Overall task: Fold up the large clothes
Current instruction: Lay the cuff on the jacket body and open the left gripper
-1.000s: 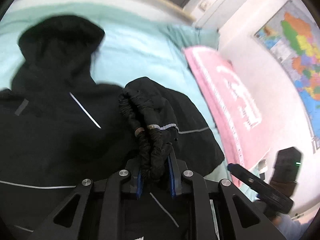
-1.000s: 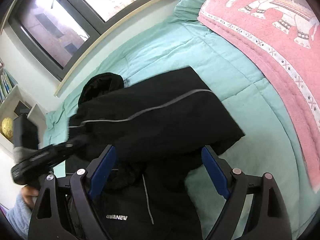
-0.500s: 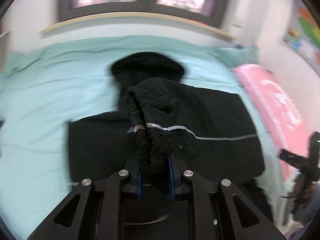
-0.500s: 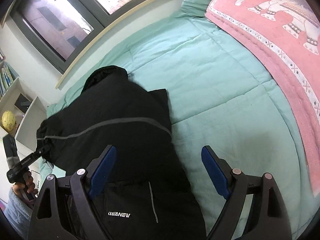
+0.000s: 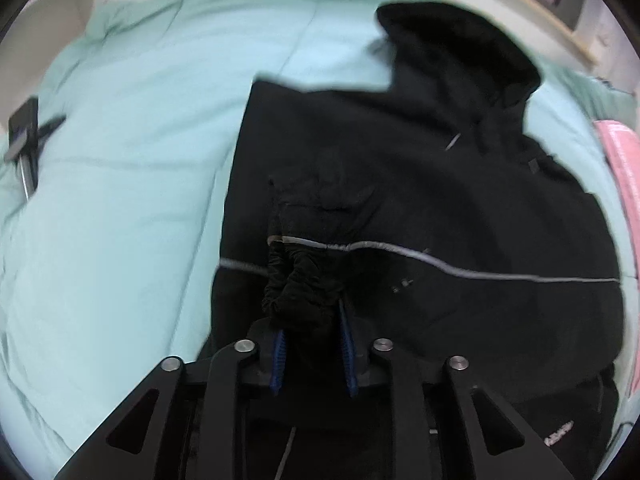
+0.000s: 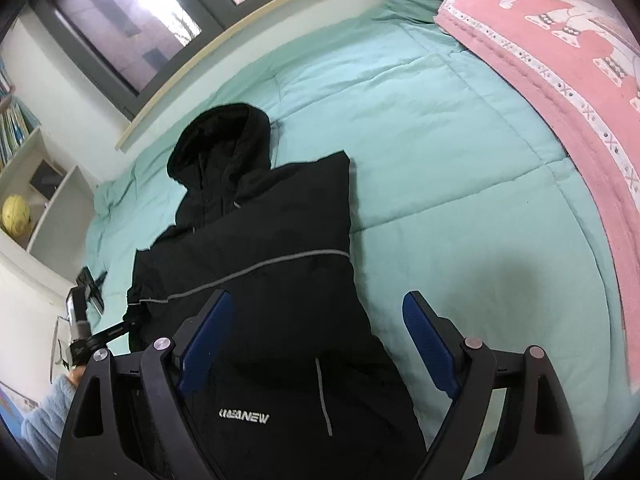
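Lying face up on the mint-green duvet (image 6: 460, 128), hood (image 6: 224, 140) toward the window (image 6: 132, 20): one black hooded jacket (image 6: 280, 264), one grey piping line crossing it, one white logo near the hem; one sleeve already brought across the body, its gathered cuff (image 5: 298, 292) sitting bunched between the blue pads of the left gripper (image 5: 312, 354); jaws parting at this moment, cuff not yet dropped clear, pads looking slack on it rather than pinching.

Doing this step well, as a judgement: letting the cuff go only once it is lying flat on the jacket body; drawing the tongs straight back along the sleeve line so as not to drag the fabric out of the fold; keeping the piping line straight across the front; then smoothing the fold edge before taking the next one.

Hanging over the lower front of the jacket, jaws spread wide and holding nothing: the right gripper (image 6: 316, 344), apparently waiting for a hem or side grab.

Counting outward: two grippers, one in each hand; one pale-blue sleeve (image 6: 44, 412) at the left edge of the right-wrist view; one pink patterned blanket (image 6: 560, 52) along the far side; one yellow ball (image 6: 16, 214) on the shelf.
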